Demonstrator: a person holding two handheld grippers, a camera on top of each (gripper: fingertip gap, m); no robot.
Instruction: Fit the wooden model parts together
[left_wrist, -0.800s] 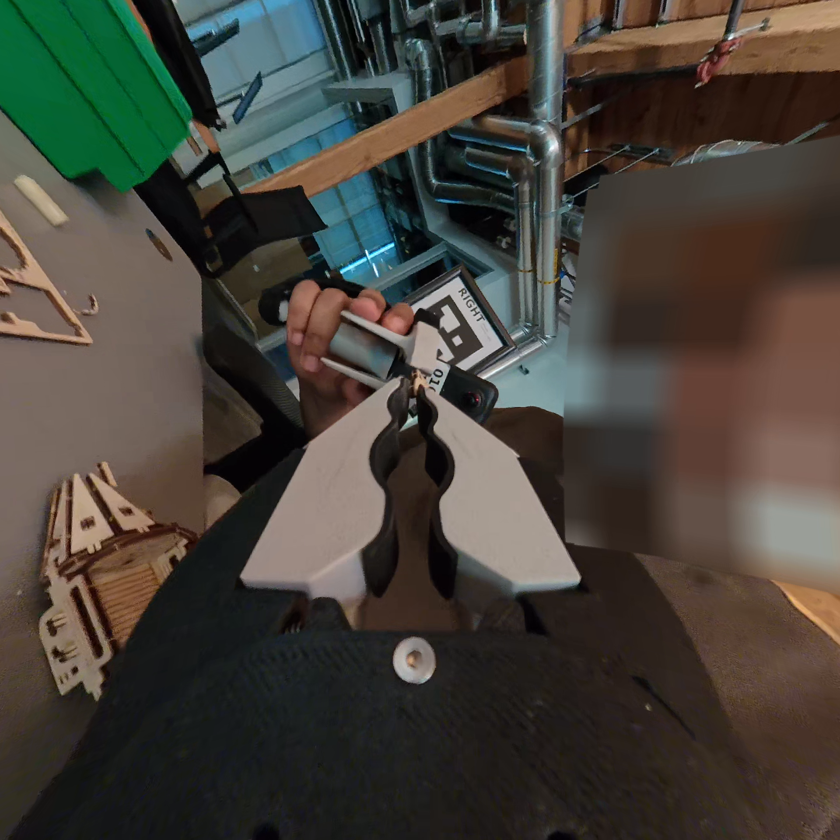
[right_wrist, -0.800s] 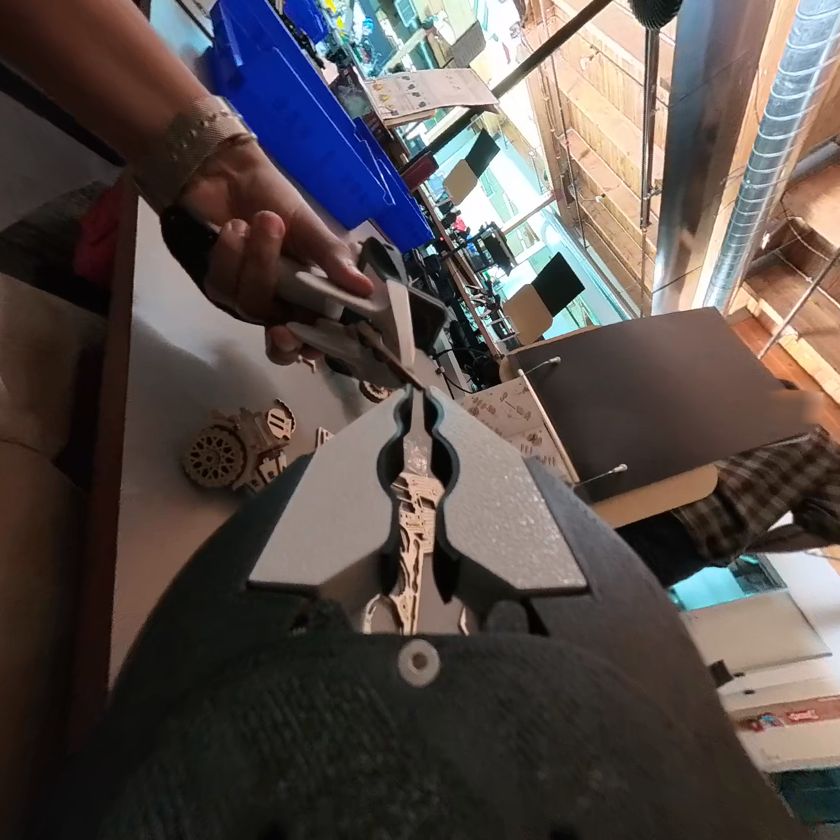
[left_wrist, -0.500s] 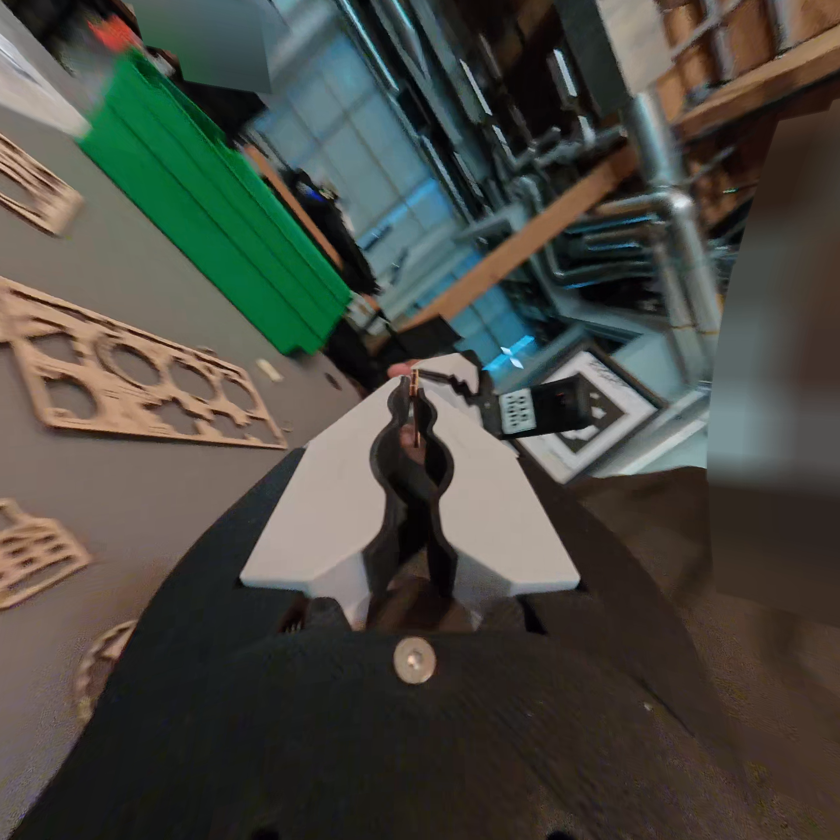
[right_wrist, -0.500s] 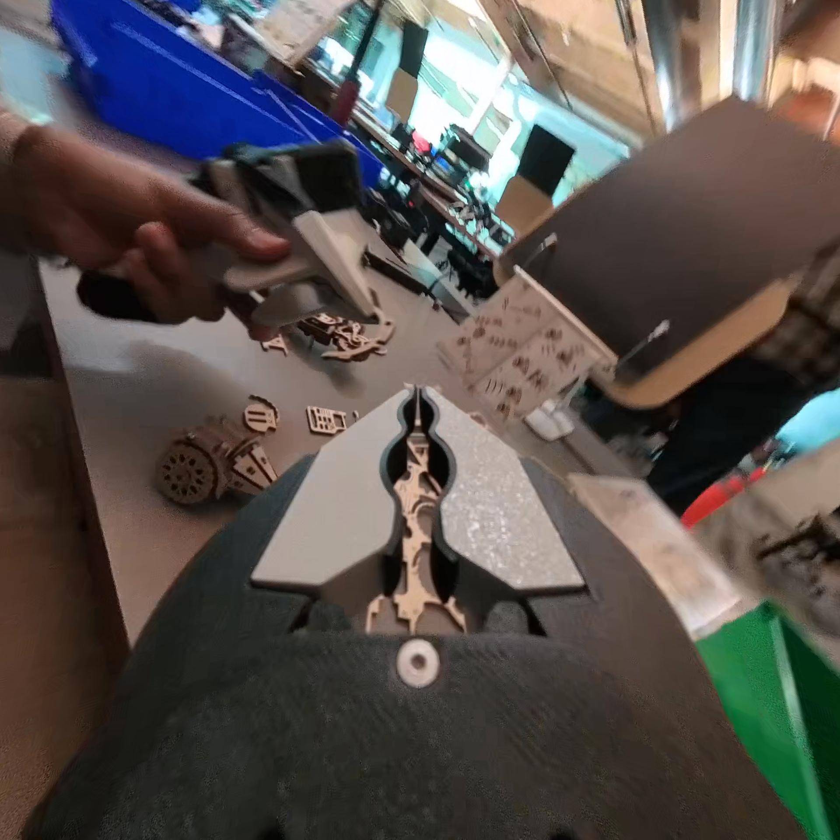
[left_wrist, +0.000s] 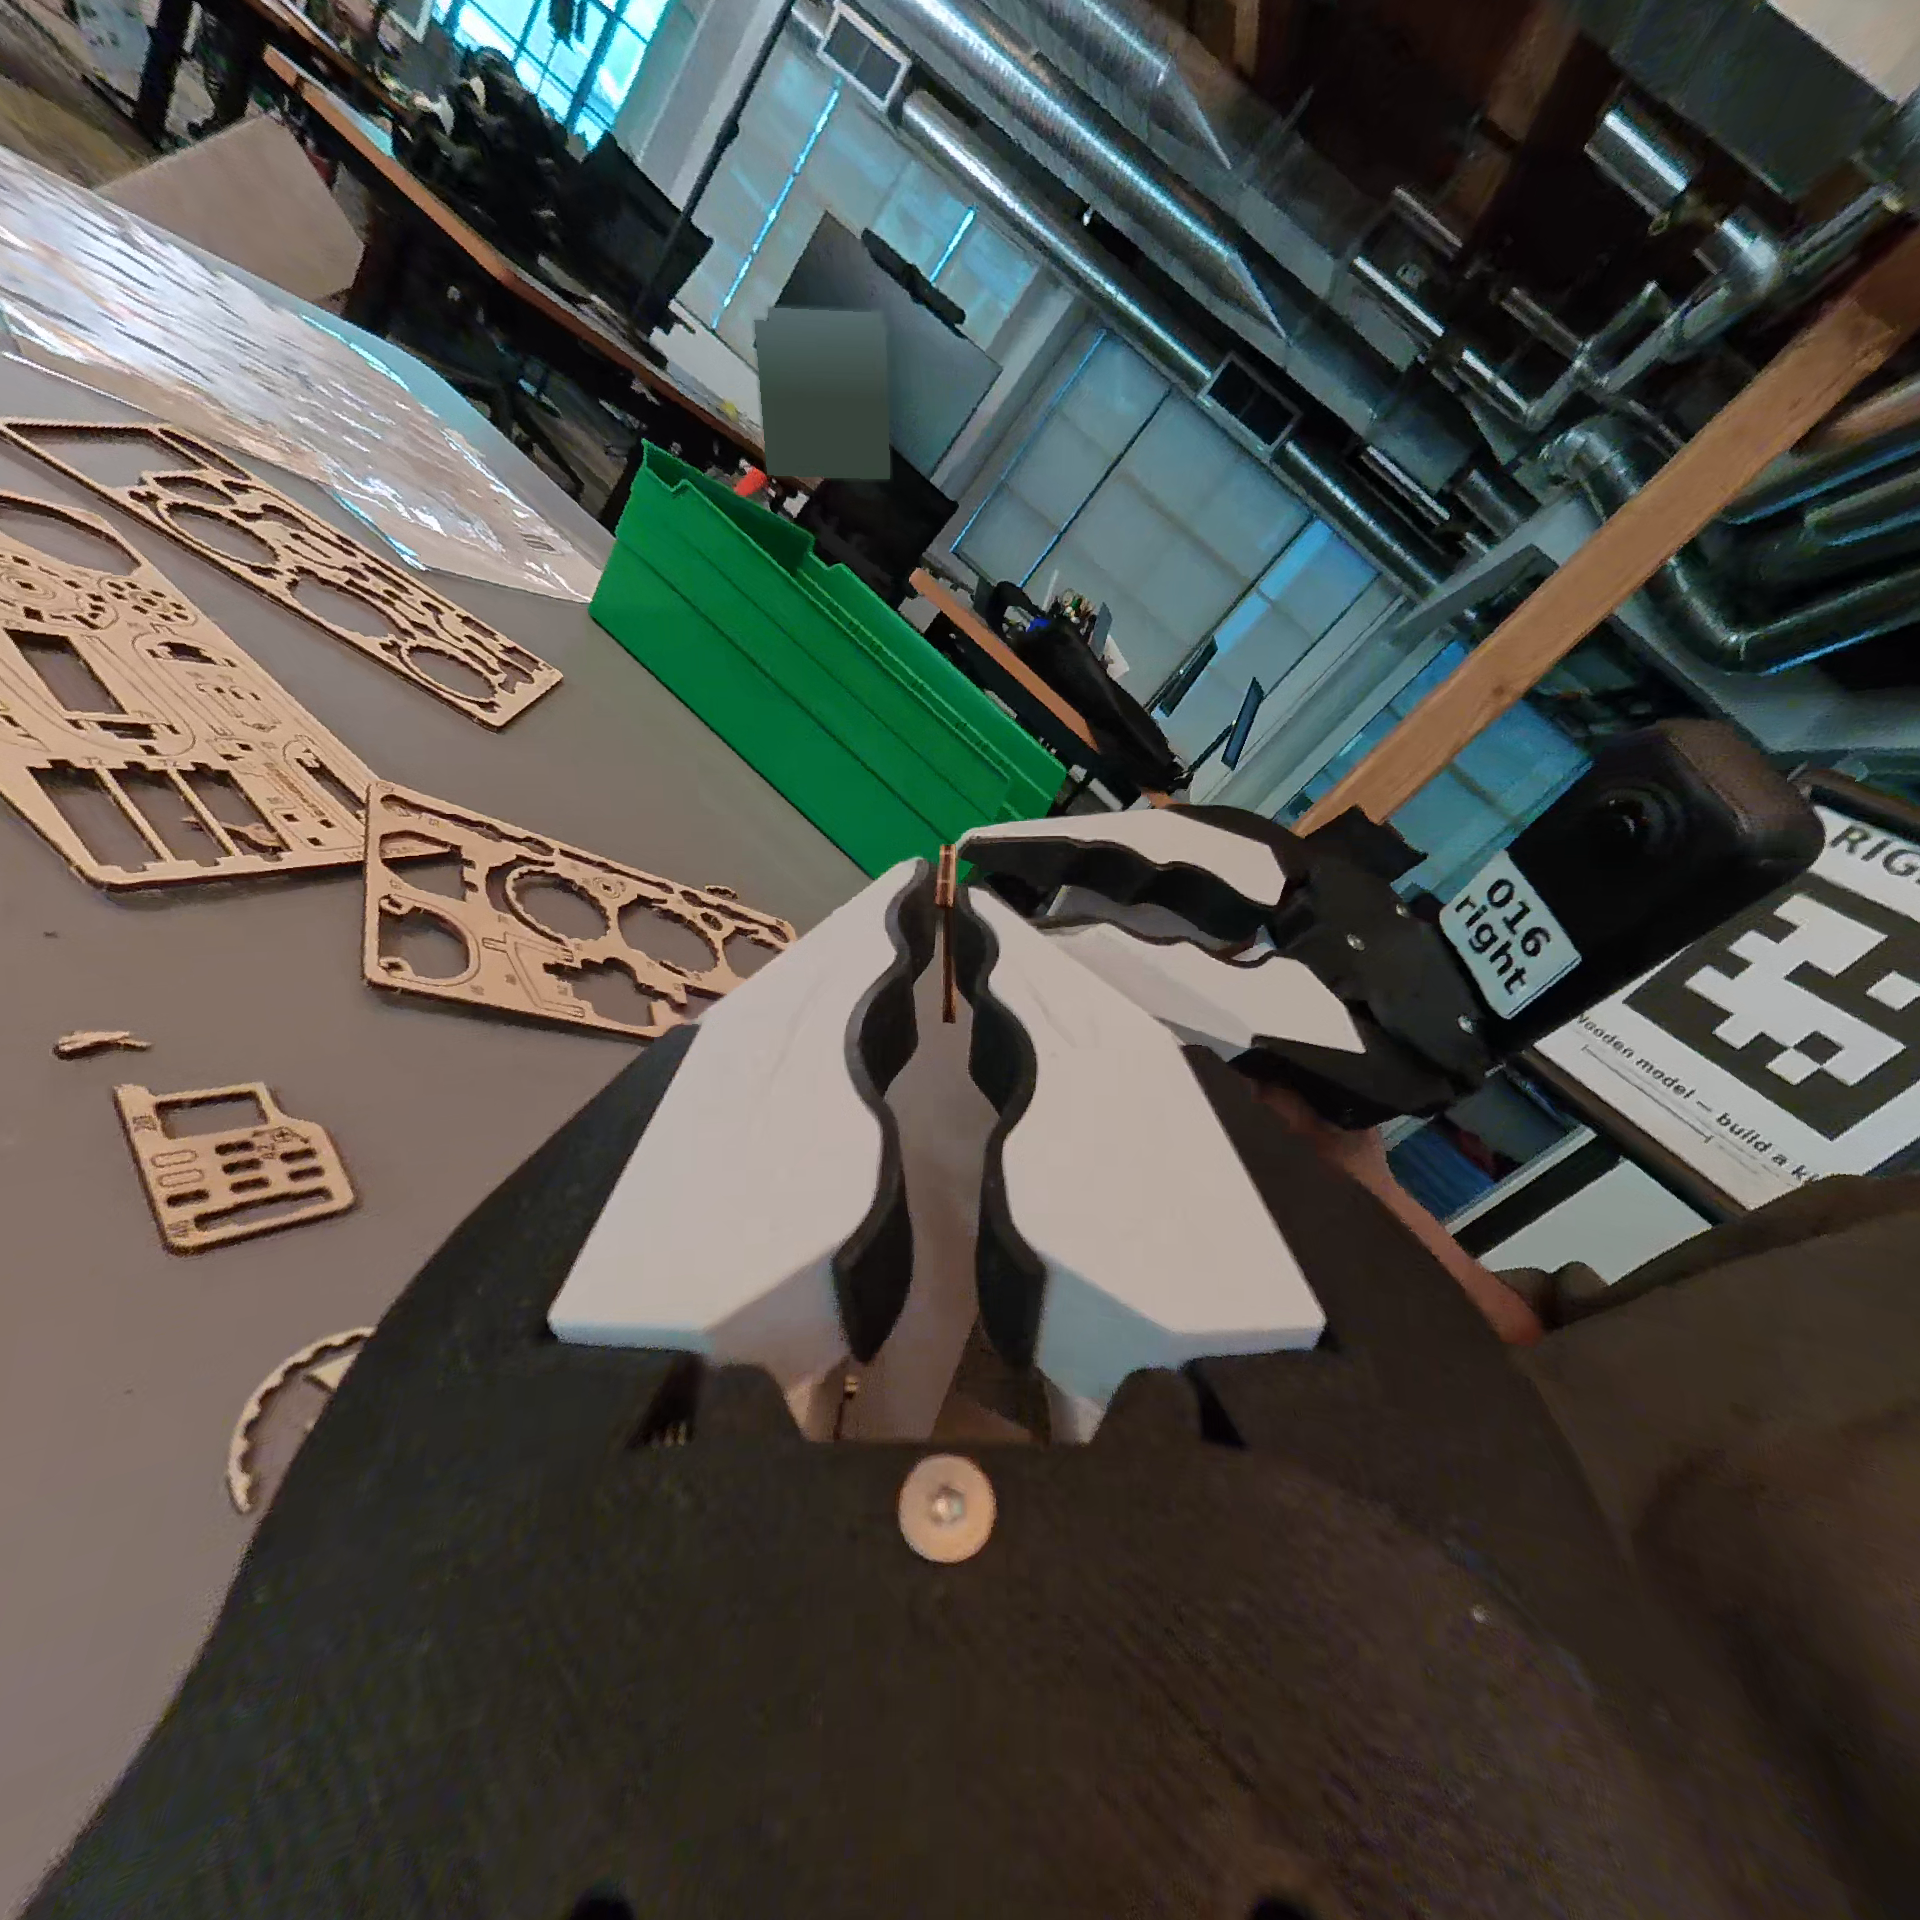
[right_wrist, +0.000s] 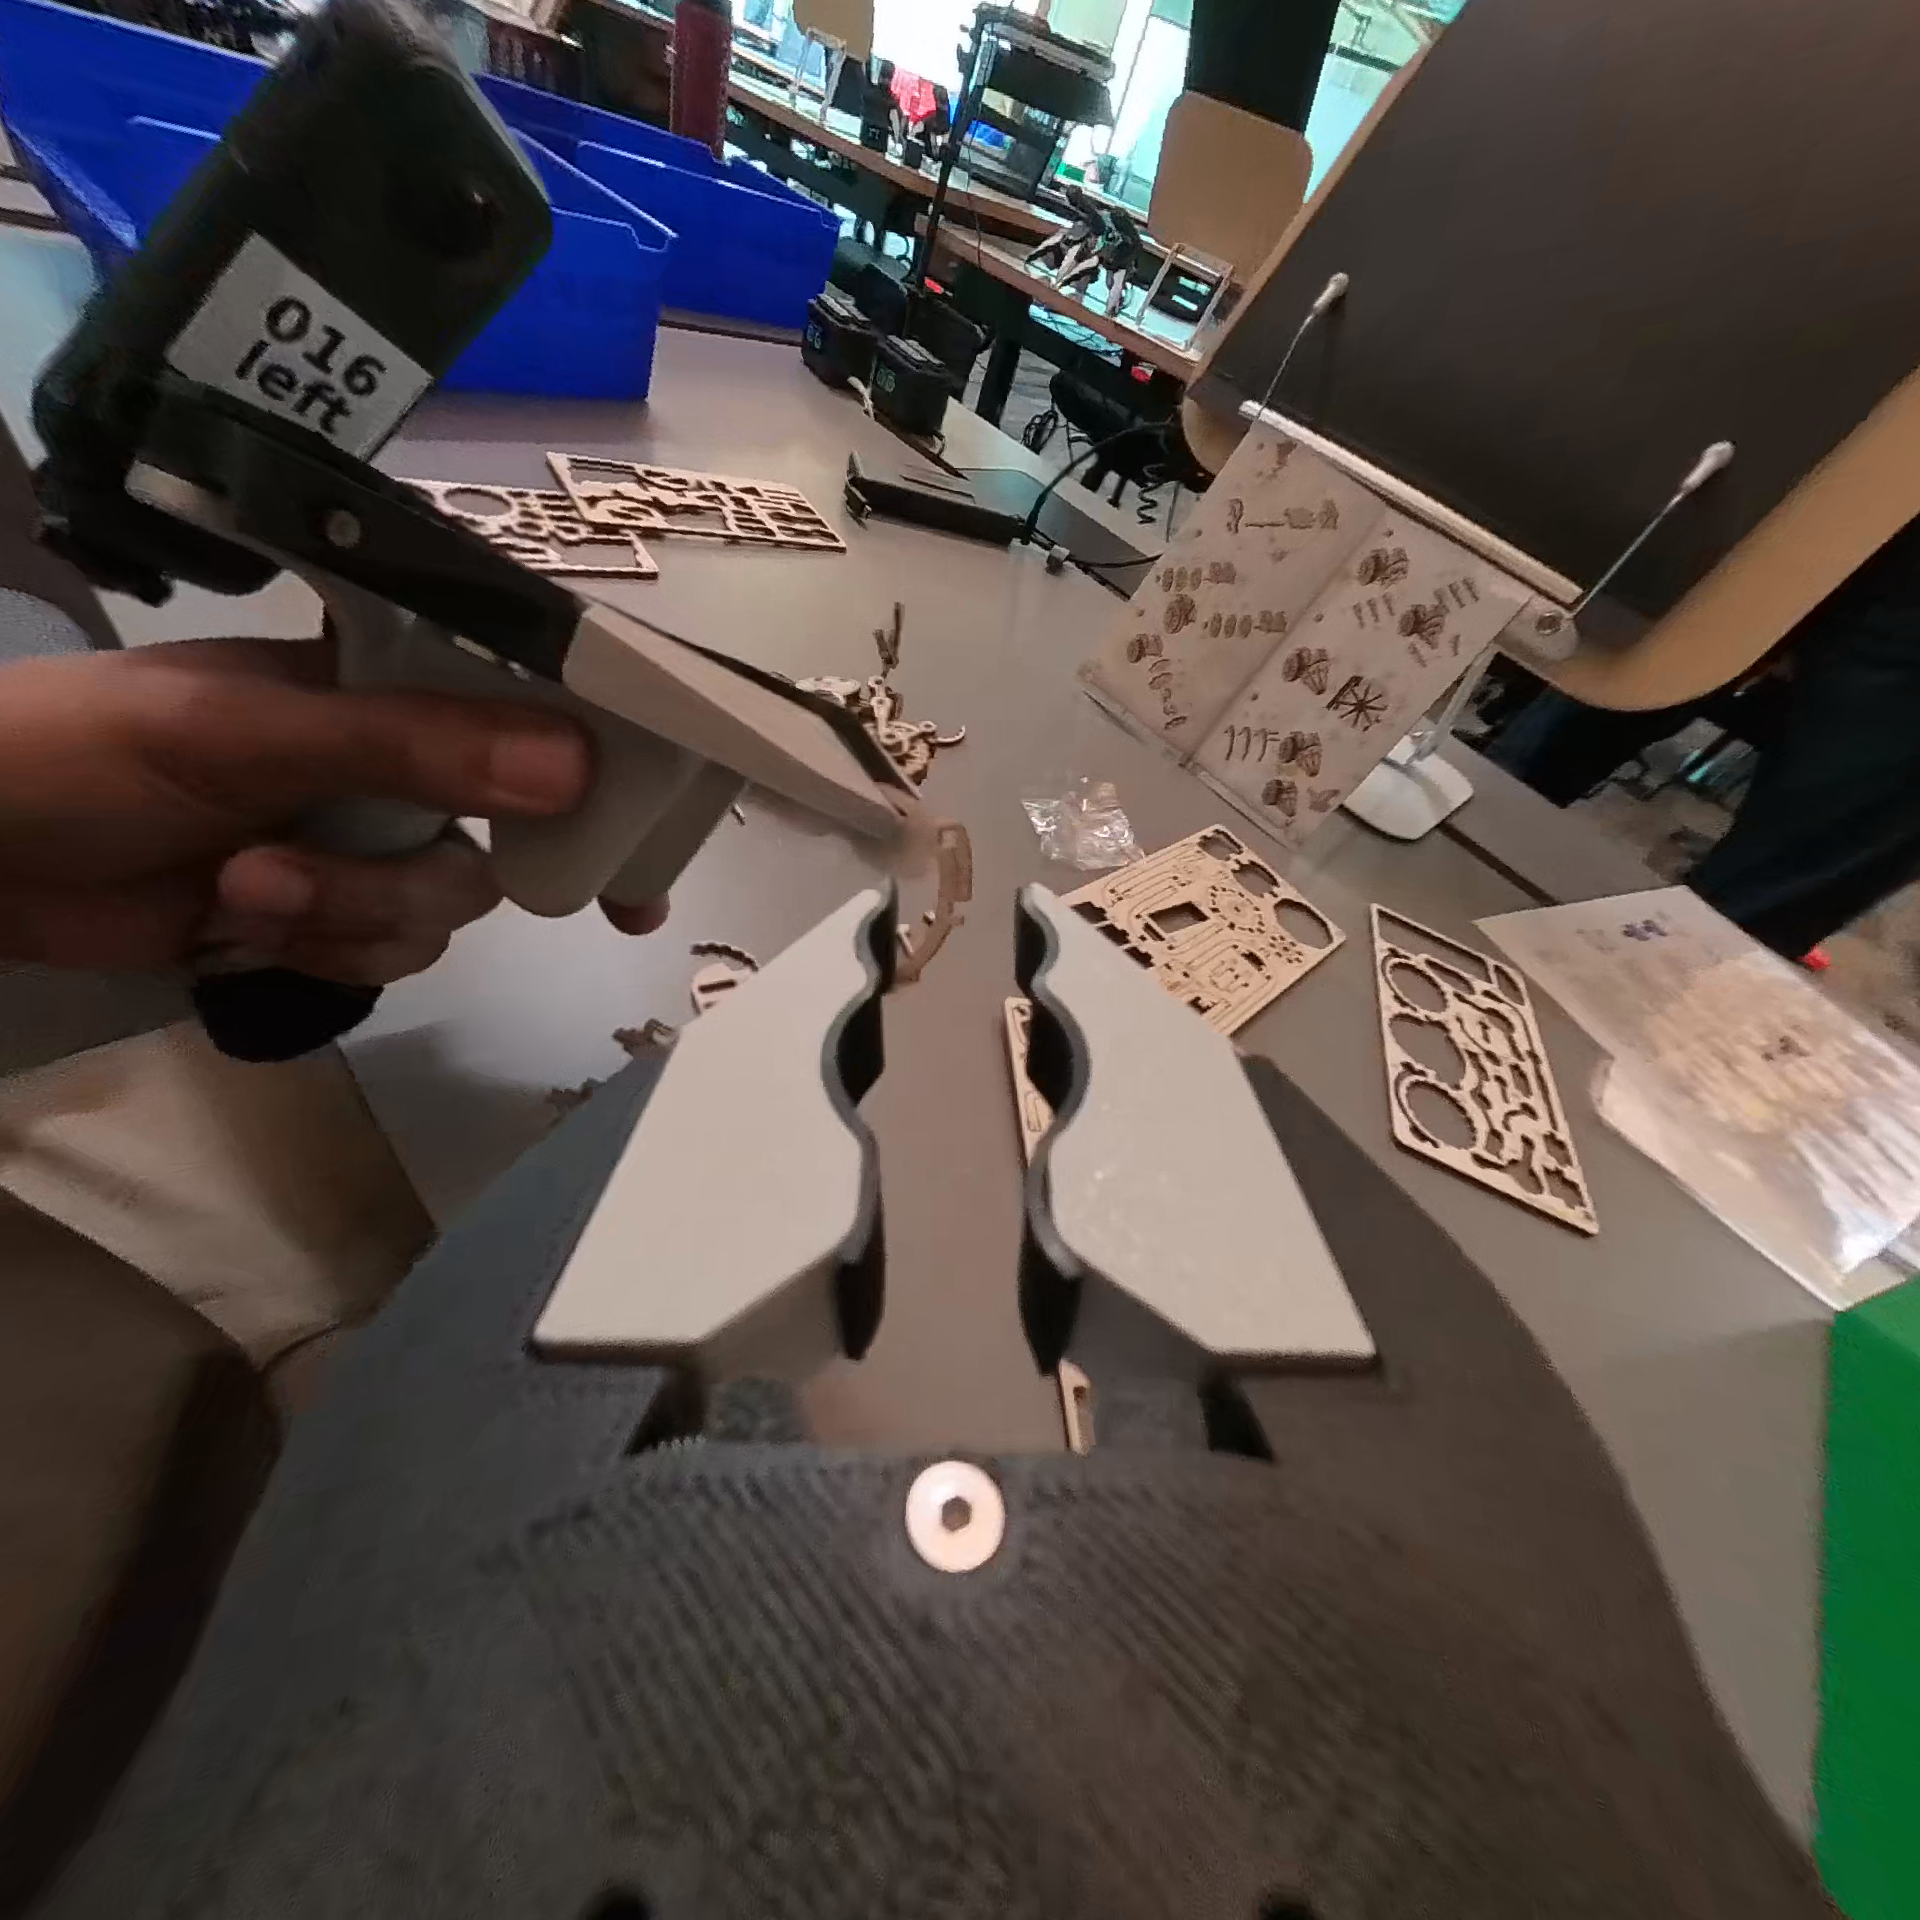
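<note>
My left gripper is shut on a thin curved wooden part, seen edge-on between its tips. In the right wrist view the left gripper comes in from the left in a hand and holds that toothed curved part just ahead of my right gripper. The right gripper is open and holds nothing. A long flat wooden part lies on the grey table under its right finger. In the left wrist view the right gripper shows open, its tips right beside the held part.
Punched-out wooden sheets and a small slotted panel lie on the table. A green bin stands behind, blue bins at far left. An instruction sheet on a stand and a crumpled plastic bag sit further back. Only a small space, under 4 cm, lies between the two pairs of fingers.
Both grippers have swung down from pointing up to face the table. The right gripper has opened and let go of its long wooden part. The left gripper stays shut on its part.
</note>
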